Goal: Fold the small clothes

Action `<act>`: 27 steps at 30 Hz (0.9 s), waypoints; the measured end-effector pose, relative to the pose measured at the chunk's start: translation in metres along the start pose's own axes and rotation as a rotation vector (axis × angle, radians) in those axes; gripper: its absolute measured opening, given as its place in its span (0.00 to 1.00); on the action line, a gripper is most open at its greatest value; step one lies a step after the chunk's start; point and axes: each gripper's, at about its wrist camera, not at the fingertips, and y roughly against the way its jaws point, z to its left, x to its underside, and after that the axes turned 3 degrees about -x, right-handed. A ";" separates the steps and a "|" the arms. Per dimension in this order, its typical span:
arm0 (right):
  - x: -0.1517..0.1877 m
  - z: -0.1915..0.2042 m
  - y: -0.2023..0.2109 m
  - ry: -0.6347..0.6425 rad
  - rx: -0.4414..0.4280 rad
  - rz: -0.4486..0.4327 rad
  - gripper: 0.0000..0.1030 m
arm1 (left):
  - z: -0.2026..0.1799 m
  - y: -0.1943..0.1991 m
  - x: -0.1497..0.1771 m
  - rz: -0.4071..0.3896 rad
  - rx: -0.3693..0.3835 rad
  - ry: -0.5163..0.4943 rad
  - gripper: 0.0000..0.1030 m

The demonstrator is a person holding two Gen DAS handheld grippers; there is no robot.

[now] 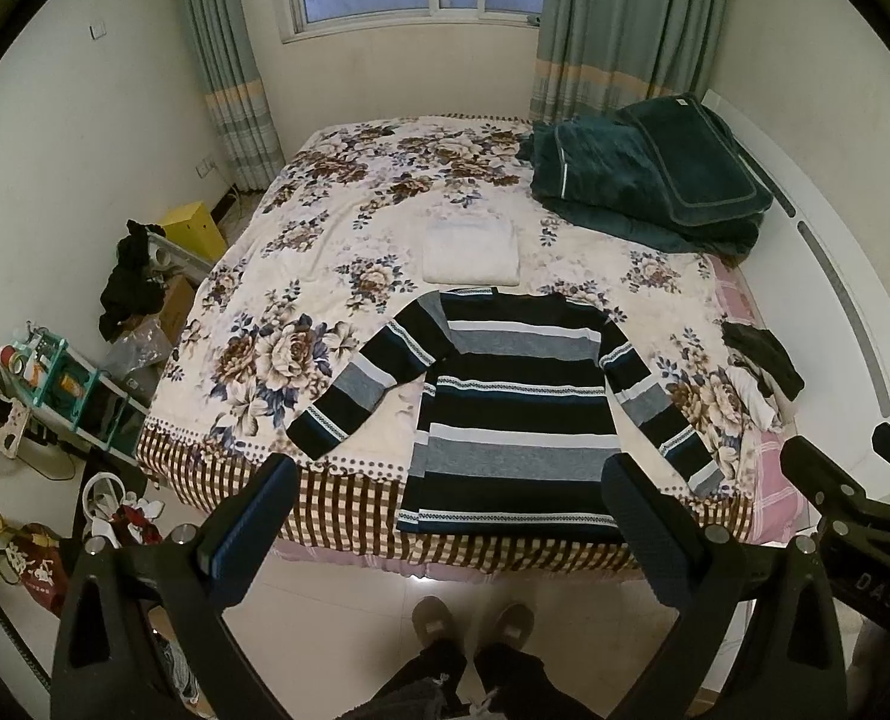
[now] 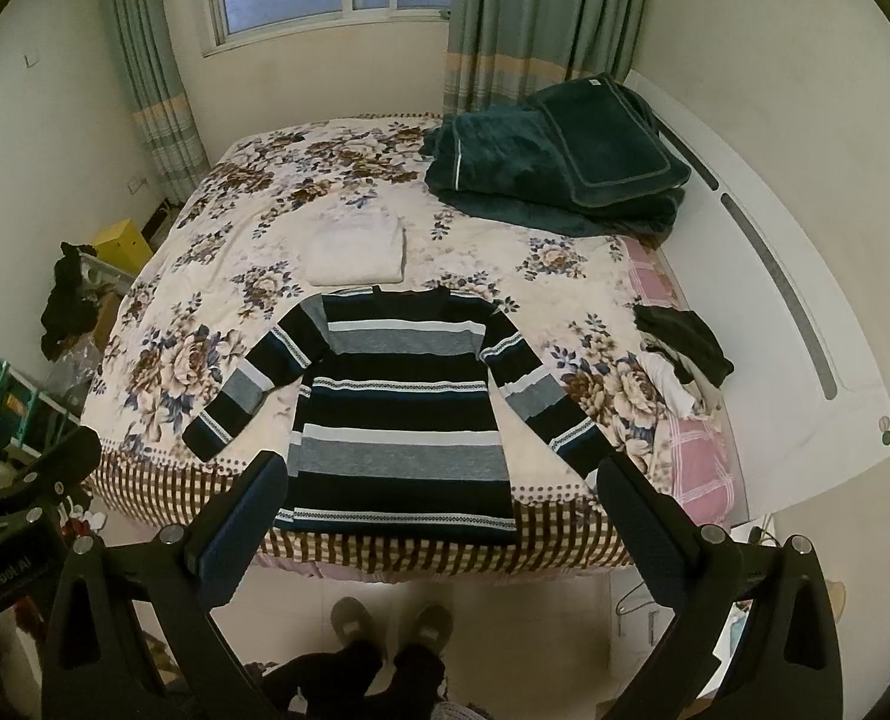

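A striped sweater (image 1: 505, 408) in black, grey, white and blue lies flat on the floral bedspread (image 1: 301, 276), sleeves spread, hem at the near bed edge; it also shows in the right wrist view (image 2: 403, 402). My left gripper (image 1: 451, 492) is open and empty, held above the floor in front of the hem. My right gripper (image 2: 439, 492) is open and empty at the same height; it also shows at the right edge of the left wrist view (image 1: 835, 462). A folded white garment (image 1: 472, 252) lies beyond the collar, also seen in the right wrist view (image 2: 355, 252).
A small pile of dark and white clothes (image 1: 760, 369) lies at the bed's right side. Dark green bedding (image 1: 643, 174) sits at the far right corner. Clutter, a teal rack (image 1: 67, 384) and a yellow box (image 1: 196, 228) fill the floor on the left. The person's feet (image 1: 475, 618) stand before the bed.
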 end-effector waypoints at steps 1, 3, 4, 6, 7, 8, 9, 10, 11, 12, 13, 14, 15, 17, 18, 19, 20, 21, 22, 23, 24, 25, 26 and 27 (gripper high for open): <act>0.000 0.000 0.000 0.000 0.001 0.000 1.00 | 0.000 0.000 -0.001 0.000 0.000 0.000 1.00; 0.000 0.000 0.001 0.000 0.001 0.000 1.00 | 0.000 0.000 0.000 0.000 0.000 0.000 1.00; 0.000 0.001 0.001 0.000 0.001 0.000 1.00 | 0.000 0.000 0.000 0.001 0.002 0.000 1.00; 0.000 0.001 0.001 -0.001 0.001 -0.001 1.00 | 0.001 0.000 0.000 -0.001 0.001 0.000 1.00; -0.001 0.001 0.002 0.000 0.001 -0.002 1.00 | 0.001 0.000 0.000 0.000 0.002 0.000 1.00; 0.000 0.001 0.002 0.001 0.004 -0.003 1.00 | 0.001 0.000 0.000 0.000 0.004 0.002 1.00; 0.000 0.001 0.002 0.000 0.004 -0.004 1.00 | 0.001 0.002 -0.004 0.000 0.005 0.002 1.00; 0.000 0.002 0.004 0.001 0.003 -0.005 1.00 | 0.002 0.002 -0.007 0.000 0.005 0.001 1.00; 0.000 0.002 0.004 0.000 0.004 -0.005 1.00 | 0.002 0.002 -0.005 0.000 0.005 0.002 1.00; -0.001 0.001 0.003 -0.002 0.004 -0.006 1.00 | 0.002 0.002 -0.005 -0.001 0.006 0.002 1.00; -0.001 0.002 0.002 -0.003 0.004 -0.006 1.00 | 0.001 0.002 -0.005 -0.002 0.005 0.001 1.00; -0.001 0.002 0.002 -0.002 0.004 -0.006 1.00 | 0.003 0.003 -0.009 -0.003 0.005 0.001 1.00; -0.001 0.002 0.002 -0.002 0.004 -0.006 1.00 | 0.003 0.003 -0.012 -0.003 0.005 0.002 1.00; -0.001 0.002 0.001 -0.003 0.007 -0.007 1.00 | 0.003 0.004 -0.016 -0.002 0.005 0.002 1.00; -0.001 0.001 0.001 -0.002 0.005 -0.005 1.00 | 0.002 0.004 -0.013 -0.003 0.005 0.001 1.00; 0.001 0.005 0.011 0.001 0.004 -0.005 1.00 | 0.003 0.004 -0.014 -0.004 0.005 0.001 1.00; 0.001 0.006 0.013 0.003 0.003 -0.006 1.00 | 0.002 0.004 -0.012 -0.004 0.006 0.001 1.00; 0.001 0.006 0.013 0.004 0.003 -0.005 1.00 | 0.003 0.004 -0.012 -0.004 0.006 0.002 1.00; 0.000 0.007 0.014 0.004 0.003 -0.005 1.00 | 0.003 0.005 -0.014 -0.005 0.005 0.002 1.00; 0.002 0.005 0.012 0.004 0.002 -0.007 1.00 | 0.003 0.004 -0.012 -0.005 0.007 0.002 1.00; 0.000 0.007 0.014 0.006 0.003 -0.008 1.00 | 0.003 0.004 -0.012 -0.004 0.009 0.001 1.00; 0.001 0.006 0.013 0.006 0.003 -0.008 1.00 | 0.003 0.003 -0.014 -0.003 0.009 0.000 1.00; 0.002 0.005 0.012 0.005 0.003 -0.008 1.00 | -0.004 0.009 -0.016 -0.004 0.009 0.000 1.00; 0.001 0.006 0.014 0.007 0.002 -0.009 1.00 | -0.005 0.009 -0.017 -0.004 0.010 0.000 1.00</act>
